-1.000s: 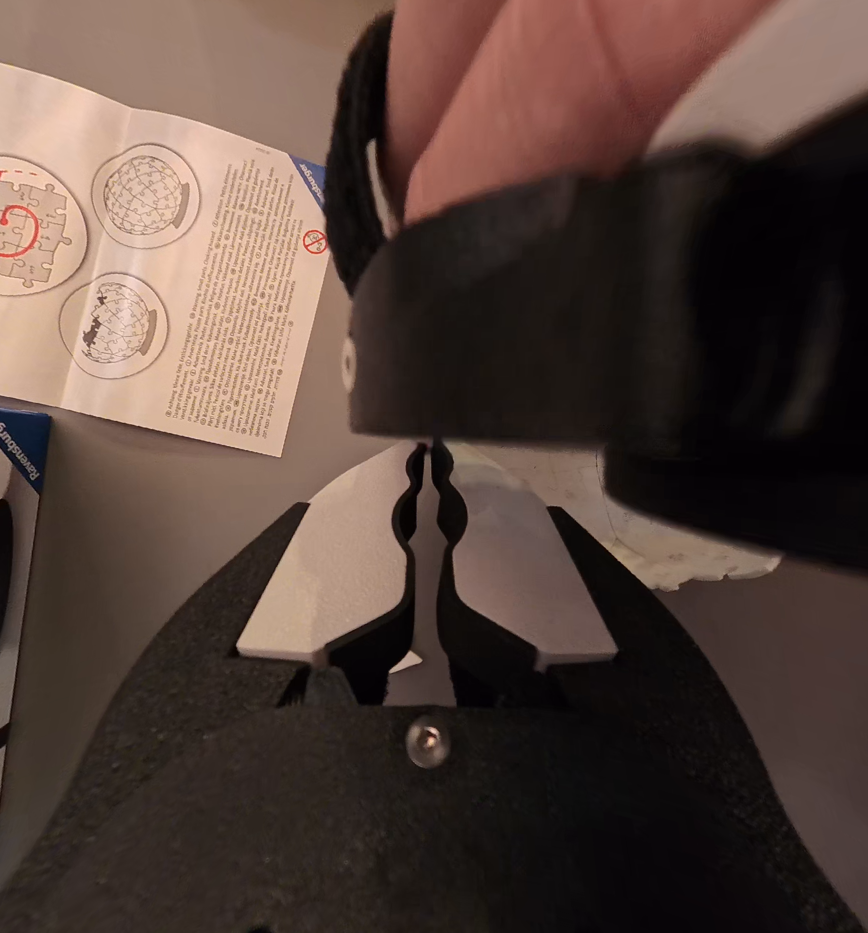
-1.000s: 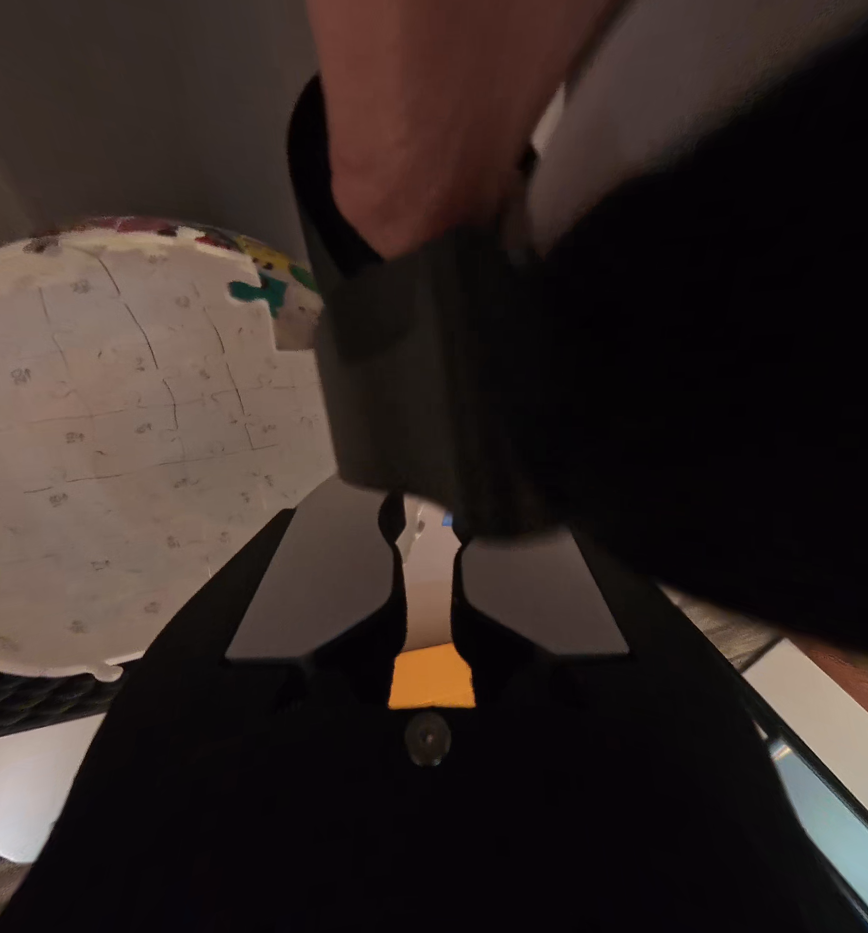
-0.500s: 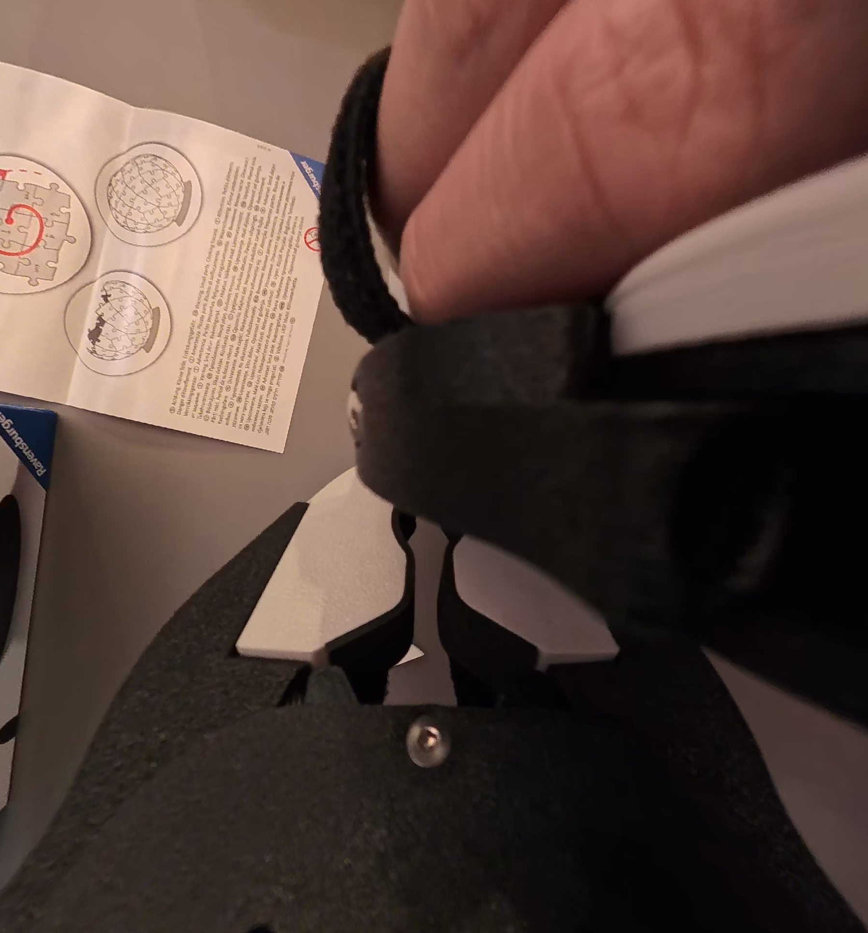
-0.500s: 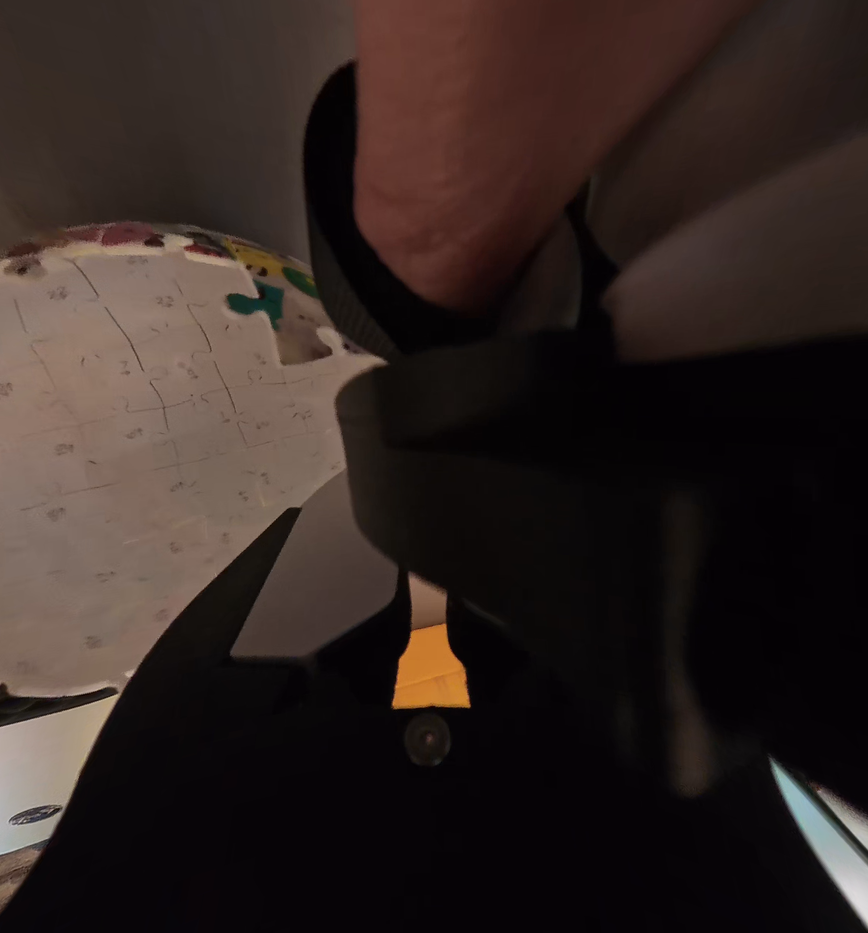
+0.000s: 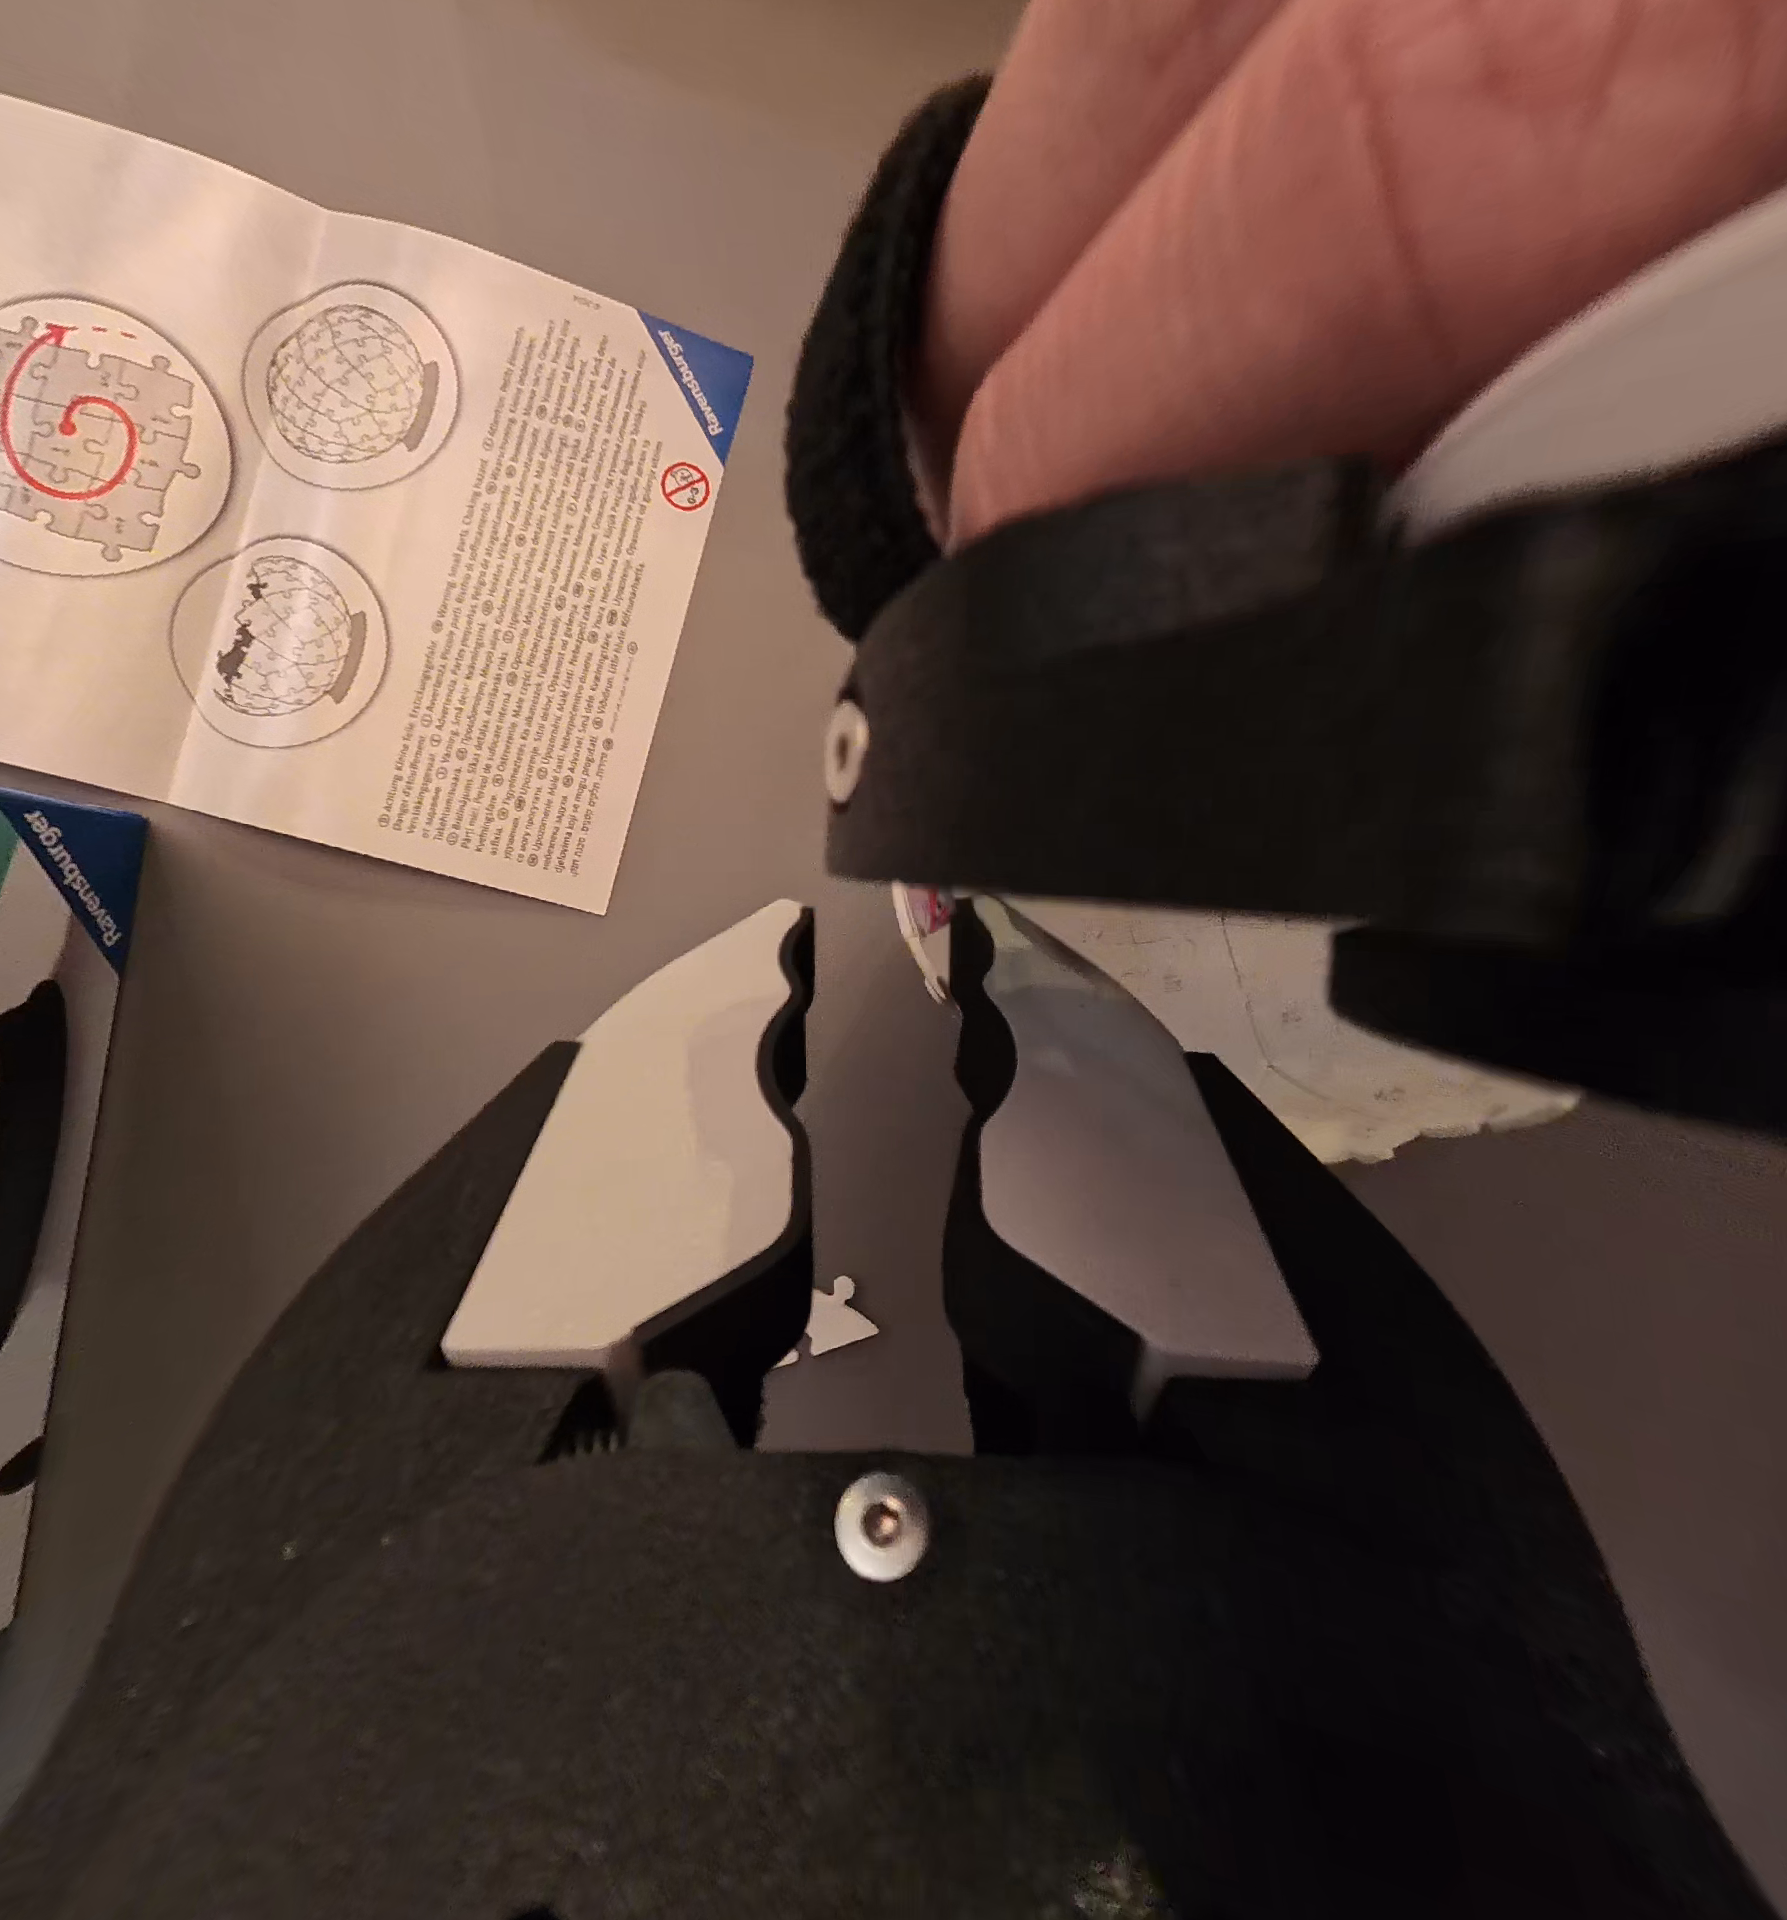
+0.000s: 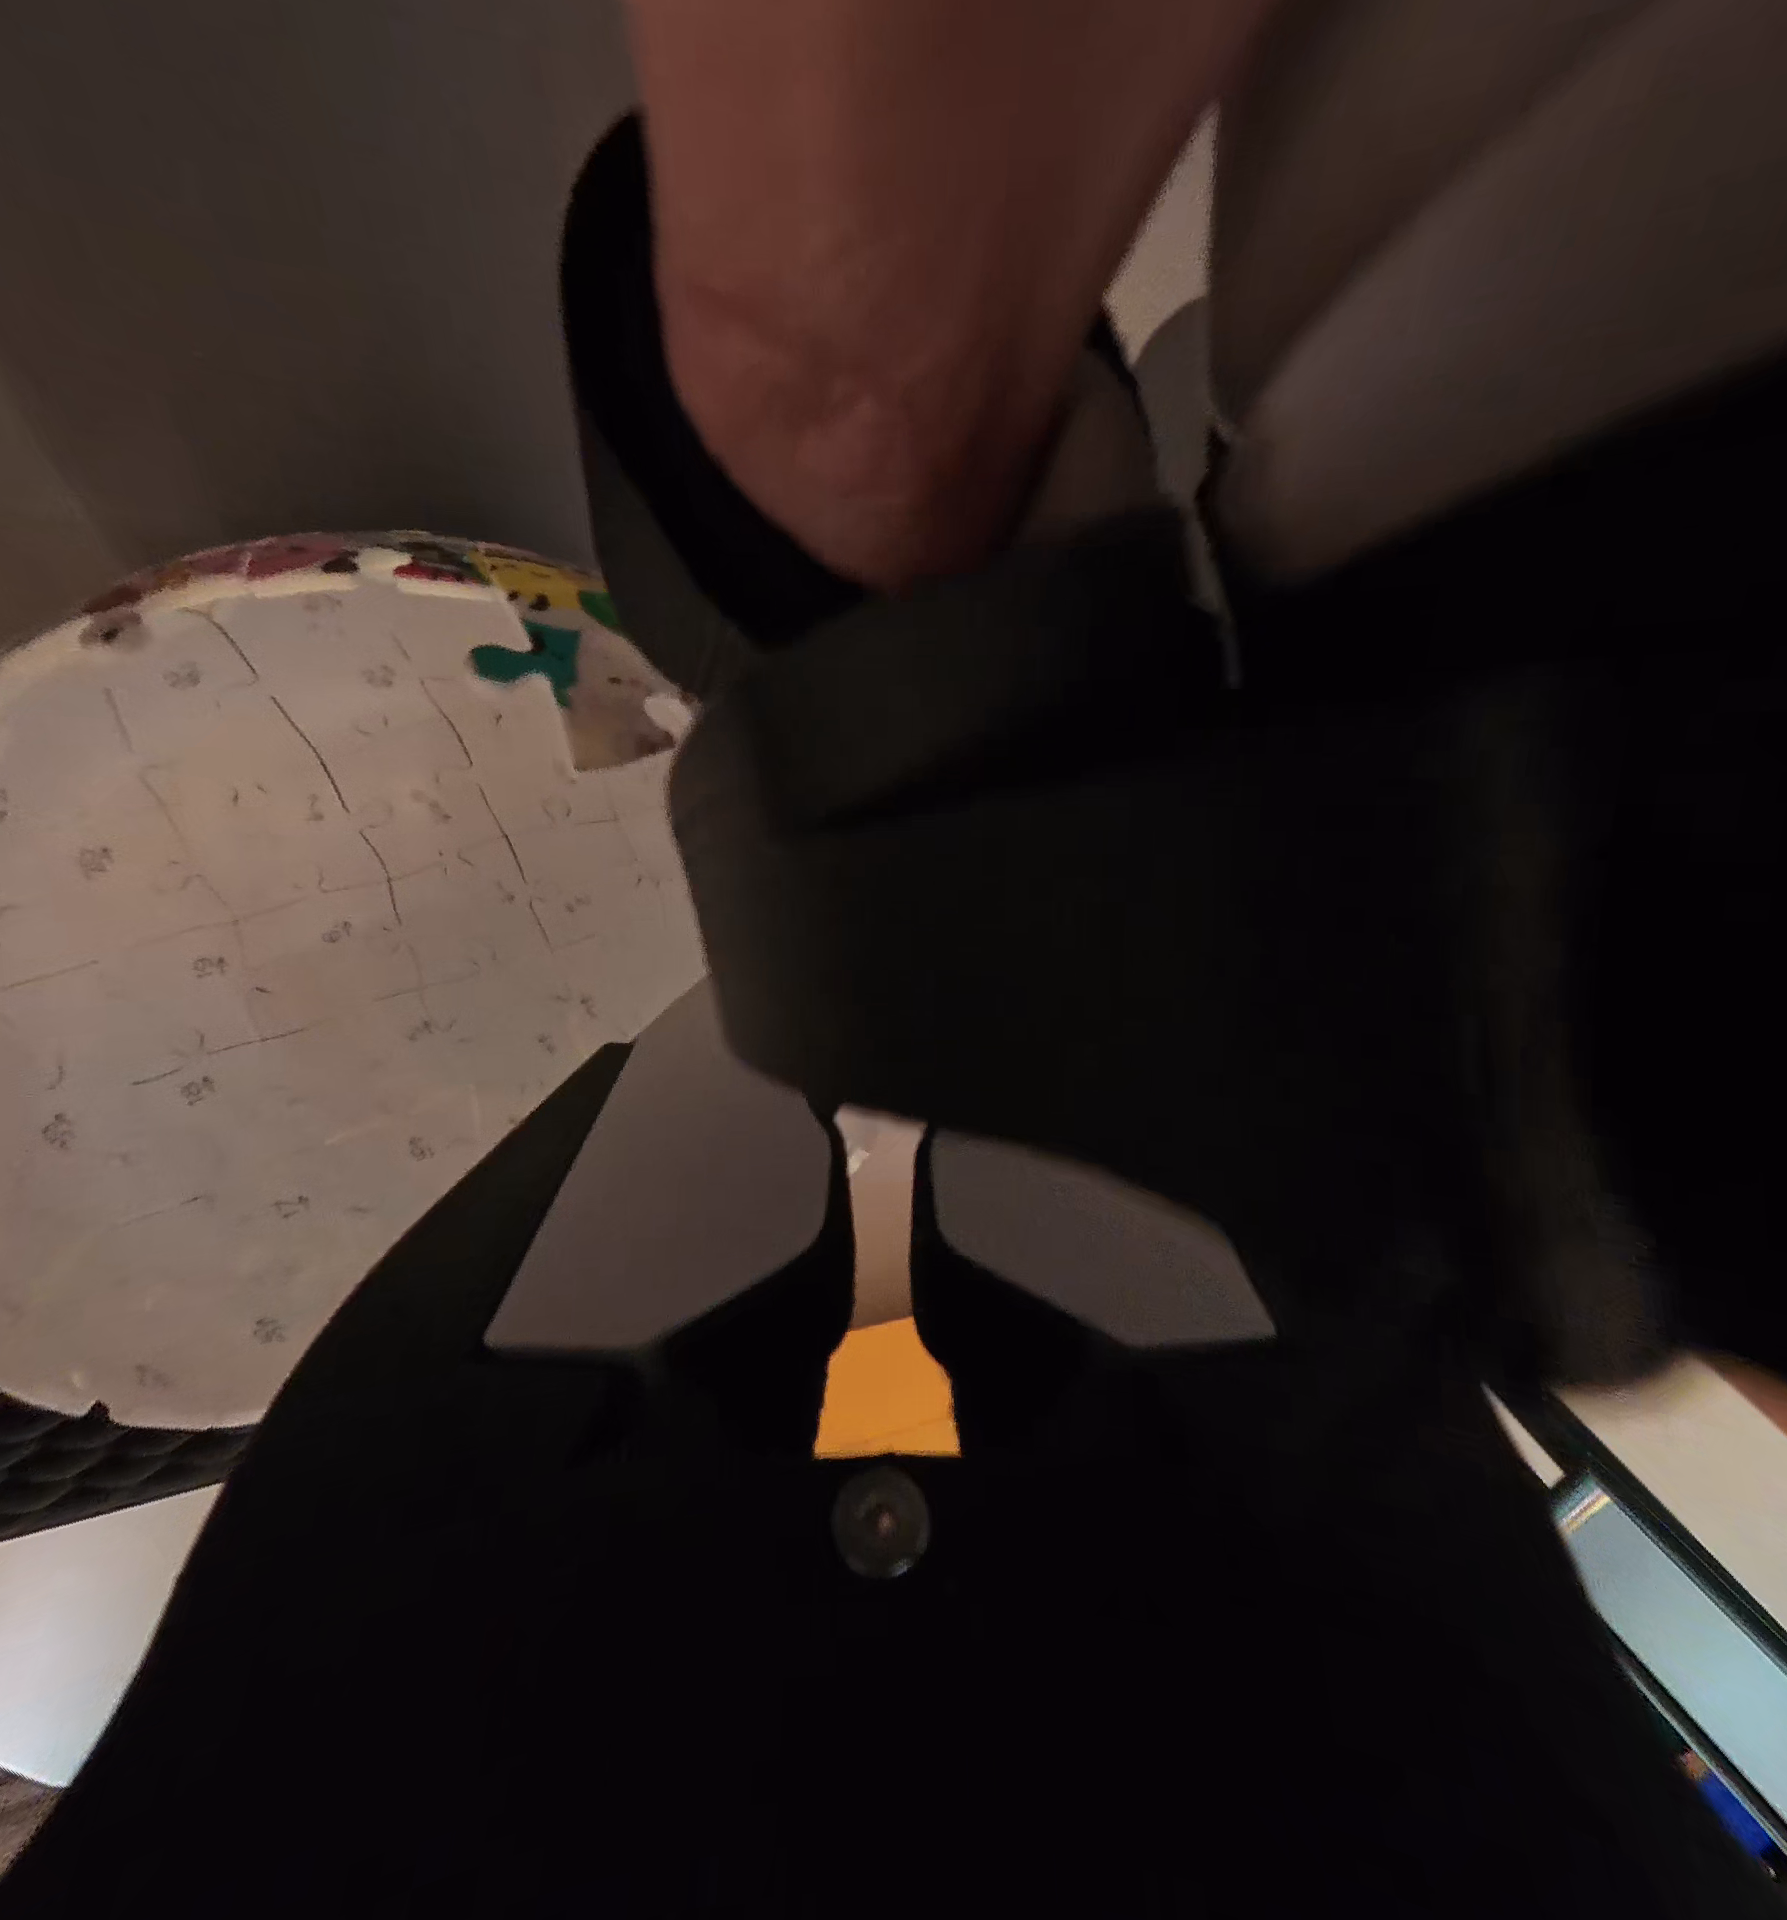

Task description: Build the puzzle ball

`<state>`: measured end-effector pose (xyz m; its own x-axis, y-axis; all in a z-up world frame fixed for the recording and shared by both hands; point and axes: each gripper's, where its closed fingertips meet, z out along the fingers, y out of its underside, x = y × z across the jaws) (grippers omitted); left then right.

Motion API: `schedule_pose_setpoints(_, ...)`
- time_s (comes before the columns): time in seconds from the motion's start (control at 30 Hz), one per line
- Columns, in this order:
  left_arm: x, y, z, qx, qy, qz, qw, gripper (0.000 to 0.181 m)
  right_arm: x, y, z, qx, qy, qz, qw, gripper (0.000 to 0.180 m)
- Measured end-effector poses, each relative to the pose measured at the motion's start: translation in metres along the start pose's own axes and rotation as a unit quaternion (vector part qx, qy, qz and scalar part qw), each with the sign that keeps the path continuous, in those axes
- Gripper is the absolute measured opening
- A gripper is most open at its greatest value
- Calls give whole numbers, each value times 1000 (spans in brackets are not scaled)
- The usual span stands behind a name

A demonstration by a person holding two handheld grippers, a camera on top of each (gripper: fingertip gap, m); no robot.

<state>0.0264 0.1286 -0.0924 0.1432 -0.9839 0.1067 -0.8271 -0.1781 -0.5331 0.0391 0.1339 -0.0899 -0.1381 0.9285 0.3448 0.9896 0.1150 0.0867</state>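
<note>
- Left wrist view looks down on a grey worktop (image 5: 1491, 1351); the left gripper (image 5: 878, 935) points forward over it, its two fingers (image 5: 660, 1122) apart with a clear gap and nothing between them.
- Through that gap, low down, a small white puzzle piece (image 5: 835, 1322) lies on the worktop, not touched by the fingers.
- Across the upper right of this view, very close to the lens, comes the other gripper (image 5: 1284, 748), black and blurred; a hand (image 5: 1336, 229) grasps it from above, with a black strap (image 5: 858, 416) around the hand's fingers.
- Under that body a white edge of the puzzle ball (image 5: 1232, 997) shows, just beyond the left fingertips.
- At the upper left a folded leaflet (image 5: 297, 468) lies flat, and a box (image 5: 27, 1143) lies just below it at the left edge.
- Right wrist view: the right gripper (image 6: 881, 1132) has its tips hidden behind a black body (image 6: 1128, 883) that a hand (image 6: 899, 260) holds from above, so I cannot tell if the fingers are closed; lower down a narrow gap is seen, with something orange (image 6: 884, 1392) behind it.
- The puzzle ball (image 6: 245, 987) is to the left, an open shell with the pale inner side toward the camera and coloured pieces on the upper rim; it rests on a dark woven thing (image 6: 37, 1455).
</note>
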Motion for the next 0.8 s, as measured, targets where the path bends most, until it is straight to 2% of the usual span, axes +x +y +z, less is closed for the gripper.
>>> schedule_pose_setpoints(0.03, 0, 0, -1, 3, 3, -2, 1000, 25, 0, -1, 0, 1, -3, -1, 1000, 5)
schedule_pose_setpoints(0.43, 0, -9, -30, 122, 43, -29, 991, 31, -1, -2, -12, 19, -31, 4, 999, 4)
schedule_pose_setpoints(0.53, -1, -11, -37, 152, 48, -32, 987, 31, 1, -1, -15, 25, -53, 15, 998, 4)
schedule_pose_setpoints(0.7, 0, -14, -41, 180, 54, -32, 982, 30, -7, 1, -14, 32, -135, 34, 990, 4)
schedule_pose_setpoints(0.8, -2, -15, -40, 190, 62, -36, 979, 30, -4, 2, -12, 36, -147, 24, 988, 4)
